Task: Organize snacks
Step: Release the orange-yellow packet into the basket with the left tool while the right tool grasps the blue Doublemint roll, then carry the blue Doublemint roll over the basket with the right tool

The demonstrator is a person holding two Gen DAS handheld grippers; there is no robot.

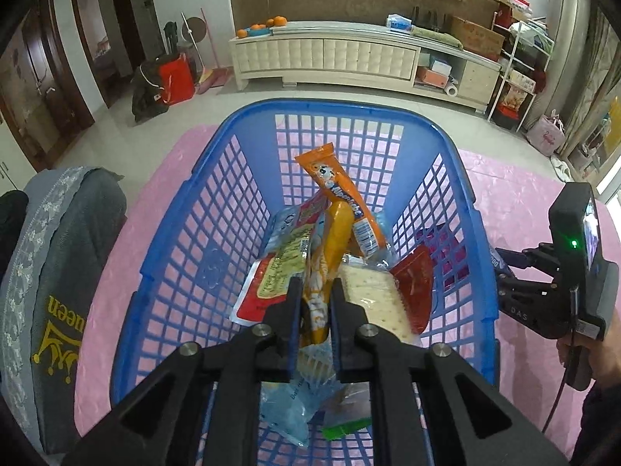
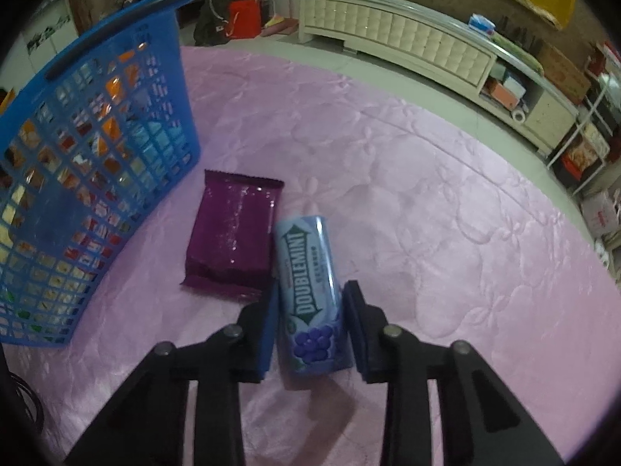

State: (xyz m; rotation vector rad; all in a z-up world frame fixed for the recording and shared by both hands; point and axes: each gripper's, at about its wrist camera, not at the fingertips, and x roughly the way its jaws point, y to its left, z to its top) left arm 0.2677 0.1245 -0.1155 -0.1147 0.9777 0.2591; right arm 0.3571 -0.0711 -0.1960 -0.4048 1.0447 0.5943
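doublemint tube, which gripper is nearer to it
Right. The right gripper has the Doublemint tube between its fingers on the pink cloth. The left gripper is over the blue basket, shut on an orange snack stick.

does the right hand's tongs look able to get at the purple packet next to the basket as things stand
Probably not right away: the right tongs already straddle the Doublemint tube, which fills the gap. The purple packet lies flat and uncovered on the pink cloth beside the blue basket, so nothing else blocks it.
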